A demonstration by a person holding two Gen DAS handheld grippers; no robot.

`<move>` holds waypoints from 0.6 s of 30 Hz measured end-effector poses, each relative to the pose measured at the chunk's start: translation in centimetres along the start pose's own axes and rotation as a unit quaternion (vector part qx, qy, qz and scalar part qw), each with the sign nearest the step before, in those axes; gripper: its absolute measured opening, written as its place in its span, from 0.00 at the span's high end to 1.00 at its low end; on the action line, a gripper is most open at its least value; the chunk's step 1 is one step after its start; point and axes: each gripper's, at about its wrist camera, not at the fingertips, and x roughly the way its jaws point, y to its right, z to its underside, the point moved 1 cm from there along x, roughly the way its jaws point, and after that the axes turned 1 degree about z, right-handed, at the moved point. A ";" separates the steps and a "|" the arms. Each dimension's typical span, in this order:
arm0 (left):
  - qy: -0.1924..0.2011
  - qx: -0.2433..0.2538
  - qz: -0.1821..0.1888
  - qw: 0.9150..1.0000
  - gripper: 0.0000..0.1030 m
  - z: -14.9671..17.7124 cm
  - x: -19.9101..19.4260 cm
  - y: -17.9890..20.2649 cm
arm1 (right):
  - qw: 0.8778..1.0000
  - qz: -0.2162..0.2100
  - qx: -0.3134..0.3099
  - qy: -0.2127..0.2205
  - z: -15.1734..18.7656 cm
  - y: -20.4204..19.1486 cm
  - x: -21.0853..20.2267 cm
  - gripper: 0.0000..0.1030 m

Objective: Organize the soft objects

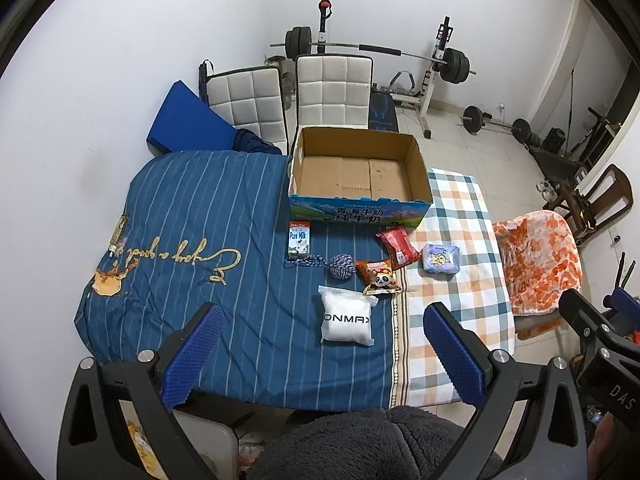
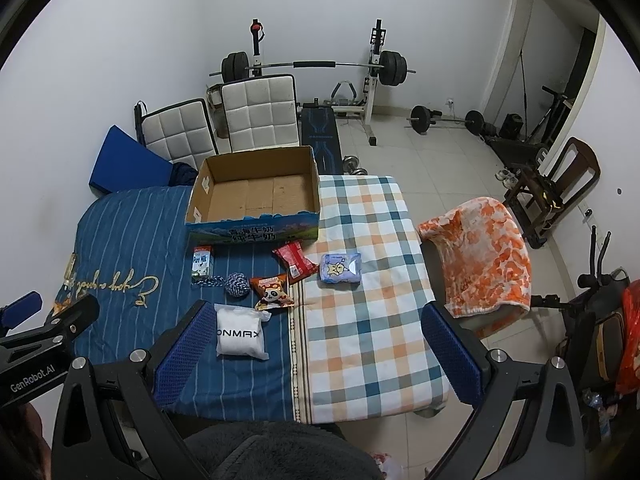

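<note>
An open cardboard box (image 1: 360, 200) (image 2: 256, 228) stands at the far side of the cloth-covered table. In front of it lie a milk carton (image 1: 299, 240) (image 2: 201, 261), a rope ball toy (image 1: 341, 266) (image 2: 236, 283), a red snack pack (image 1: 397, 247) (image 2: 296, 266), a panda snack bag (image 1: 378, 277) (image 2: 273, 291), a pale blue tissue pack (image 1: 441, 258) (image 2: 341, 268) and a white ONMAX pouch (image 1: 346, 320) (image 2: 240, 334). My left gripper (image 1: 322, 354) is open and empty, above the table's near edge. My right gripper (image 2: 318, 352) is open and empty, to the right of it.
A blue striped cloth (image 1: 192, 216) and a checked cloth (image 2: 360, 320) cover the table. An orange blanket (image 2: 484, 256) hangs over a chair at the right. Two white padded chairs (image 1: 332, 88) and a weight bench with barbells (image 2: 320, 68) stand behind.
</note>
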 end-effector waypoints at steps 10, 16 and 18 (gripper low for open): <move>-0.020 -0.016 -0.021 0.999 0.00 -3.2 6.5 -0.3 | 0.998 -0.001 0.029 -0.064 -1.3 3.1 8.8 0.00; -0.083 -0.026 -0.037 0.996 0.00 -3.5 14.6 -0.2 | 0.992 0.010 0.030 -0.122 -2.3 6.1 18.2 0.00; -0.112 -0.037 -0.040 0.992 0.00 -3.1 18.1 -0.2 | 0.988 0.009 0.030 -0.150 -2.4 7.1 22.5 0.00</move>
